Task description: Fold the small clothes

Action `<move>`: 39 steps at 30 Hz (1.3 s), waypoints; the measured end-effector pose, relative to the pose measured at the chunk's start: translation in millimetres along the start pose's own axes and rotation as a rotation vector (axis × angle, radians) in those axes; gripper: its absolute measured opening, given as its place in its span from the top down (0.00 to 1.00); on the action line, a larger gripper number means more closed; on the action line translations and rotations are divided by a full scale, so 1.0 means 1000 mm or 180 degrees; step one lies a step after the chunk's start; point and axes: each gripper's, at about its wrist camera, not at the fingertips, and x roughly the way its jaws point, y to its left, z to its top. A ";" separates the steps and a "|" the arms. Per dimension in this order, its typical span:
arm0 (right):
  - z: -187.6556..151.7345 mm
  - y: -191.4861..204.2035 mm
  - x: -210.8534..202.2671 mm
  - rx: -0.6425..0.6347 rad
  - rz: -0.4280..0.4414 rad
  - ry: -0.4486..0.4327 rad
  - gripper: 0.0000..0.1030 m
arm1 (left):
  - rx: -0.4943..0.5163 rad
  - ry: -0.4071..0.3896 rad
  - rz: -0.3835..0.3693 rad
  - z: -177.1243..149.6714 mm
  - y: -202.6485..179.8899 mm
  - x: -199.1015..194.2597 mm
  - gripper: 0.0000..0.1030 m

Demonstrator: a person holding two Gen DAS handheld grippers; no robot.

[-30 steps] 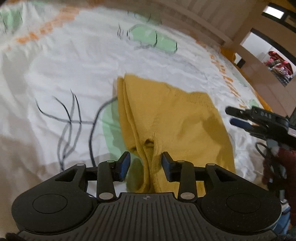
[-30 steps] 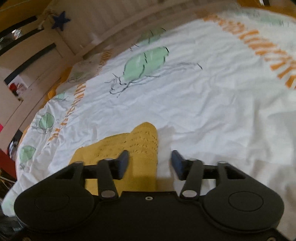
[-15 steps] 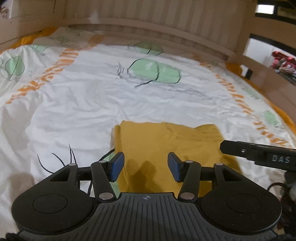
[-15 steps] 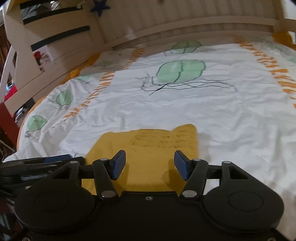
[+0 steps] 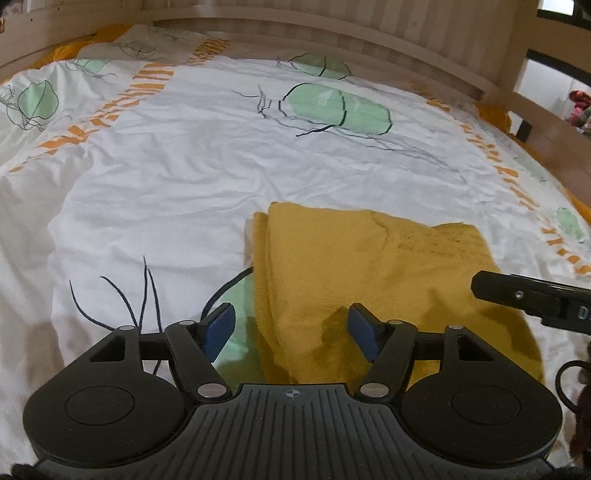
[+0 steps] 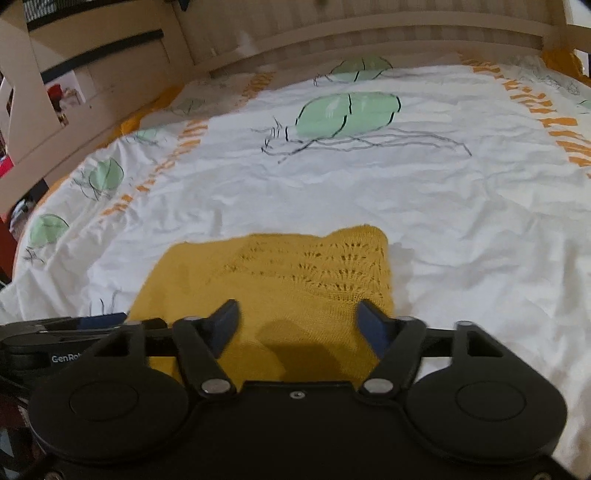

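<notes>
A mustard-yellow knitted garment point(image 5: 354, 273) lies folded flat on the bed, with its lace-patterned part point(image 6: 317, 266) at the far right corner. My left gripper point(image 5: 290, 326) hovers over the garment's near left edge, jaws opening, pads clear of the cloth. My right gripper point(image 6: 297, 321) hovers over the near right part of the garment, jaws also opening, nothing pressed between them. The right gripper's finger point(image 5: 532, 295) shows at the right edge of the left wrist view. The left gripper point(image 6: 66, 332) shows at the left edge of the right wrist view.
A white duvet point(image 5: 184, 177) with green leaf prints and orange stripes covers the bed. A wooden bed rail point(image 5: 332, 33) runs along the far side. Wooden posts and shelving point(image 6: 92, 85) stand at the back left of the right wrist view.
Both grippers have let go of the garment, opened wider and drawn back. The garment now lies flat on the duvet instead of bunched between the left pads.
</notes>
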 end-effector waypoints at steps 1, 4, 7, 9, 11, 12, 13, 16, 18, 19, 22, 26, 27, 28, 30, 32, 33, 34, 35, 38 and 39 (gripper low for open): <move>0.001 0.001 -0.004 -0.0007 -0.0020 -0.0032 0.12 | 0.0005 0.0001 -0.0019 0.001 -0.001 -0.002 0.25; 0.002 0.002 -0.017 0.0006 -0.0065 -0.0146 0.02 | 0.0085 -0.0061 0.0028 0.002 -0.007 -0.011 0.02; 0.002 0.002 -0.028 0.0042 -0.0102 -0.0219 0.00 | 0.0149 -0.0128 0.0094 0.003 -0.013 -0.020 0.00; 0.002 0.003 -0.035 0.0059 -0.0142 -0.0261 0.00 | 0.0168 -0.0159 0.0133 0.005 -0.016 -0.025 0.00; 0.002 0.003 -0.042 0.0075 -0.0170 -0.0315 0.00 | 0.0214 -0.0188 0.0194 0.006 -0.019 -0.031 0.00; 0.002 0.004 -0.046 0.0087 -0.0194 -0.0342 0.00 | 0.0240 -0.0203 0.0233 0.007 -0.021 -0.034 0.00; 0.002 0.004 -0.048 0.0094 -0.0222 -0.0361 0.00 | 0.0268 -0.0217 0.0277 0.007 -0.023 -0.038 0.00; 0.000 0.008 -0.056 0.0100 -0.0356 -0.0401 0.00 | 0.0315 -0.0245 0.0272 0.008 -0.028 -0.050 0.00; -0.001 0.011 -0.062 0.0097 -0.0431 -0.0410 0.00 | 0.0355 -0.0213 0.0234 0.008 -0.032 -0.056 0.00; -0.003 0.012 -0.064 0.0102 -0.0449 -0.0411 0.00 | 0.0386 -0.0199 0.0208 0.007 -0.035 -0.060 0.00; -0.006 0.015 -0.073 0.0142 -0.0418 -0.0420 0.00 | 0.0432 -0.0200 0.0148 0.005 -0.042 -0.071 0.01; -0.010 0.018 -0.086 0.0136 -0.0470 -0.0431 0.00 | 0.0608 -0.0258 0.0415 0.002 -0.058 -0.086 0.01; -0.011 0.019 -0.089 0.0119 -0.0517 -0.0430 0.00 | 0.0658 -0.0288 0.0516 0.002 -0.063 -0.090 0.01; -0.012 0.020 -0.092 0.0109 -0.0536 -0.0431 0.00 | 0.0695 -0.0307 0.0594 0.001 -0.066 -0.093 0.01; -0.013 0.021 -0.095 0.0110 -0.0555 -0.0404 0.00 | 0.0735 -0.0323 0.0708 0.000 -0.072 -0.098 0.01; -0.015 0.022 -0.100 0.0109 -0.0546 -0.0365 0.00 | 0.0737 -0.0299 0.0750 0.000 -0.076 -0.101 0.01; -0.016 0.023 -0.102 0.0103 -0.0524 -0.0364 0.00 | 0.0723 -0.0266 0.0762 0.000 -0.078 -0.102 0.01; -0.017 0.023 -0.104 0.0099 -0.0490 -0.0367 0.00 | 0.0705 -0.0224 0.0796 -0.001 -0.079 -0.102 0.01; -0.019 0.024 -0.107 0.0103 -0.0449 -0.0368 0.00 | 0.0696 -0.0188 0.0845 -0.001 -0.081 -0.102 0.01; -0.023 0.026 -0.113 0.0131 -0.0379 -0.0368 0.00 | 0.0721 -0.0117 0.0885 -0.004 -0.083 -0.102 0.01; -0.024 0.027 -0.115 0.0132 -0.0383 -0.0373 0.00 | 0.0719 -0.0109 0.0855 -0.006 -0.083 -0.104 0.01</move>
